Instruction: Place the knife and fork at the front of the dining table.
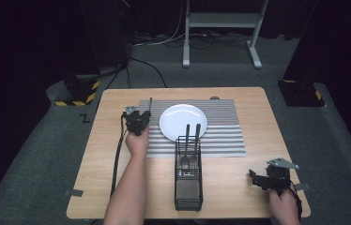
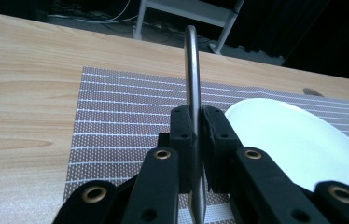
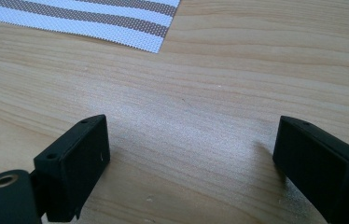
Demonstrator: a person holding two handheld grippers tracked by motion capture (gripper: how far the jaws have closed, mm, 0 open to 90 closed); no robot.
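My left gripper hovers over the left part of the striped placemat, just left of the white plate. It is shut on a slim metal utensil. In the left gripper view the jaws of that gripper pinch the utensil's handle, which rises past them toward the far table edge; its working end is hidden below. My right gripper rests low at the table's front right corner, open. In the right gripper view its jaws stand wide apart over bare wood.
A black wire caddy stands at the front middle of the wooden table, with two utensils upright in its far end. The plate lies on the placemat. Dark floor, cables and a metal stand lie beyond the table.
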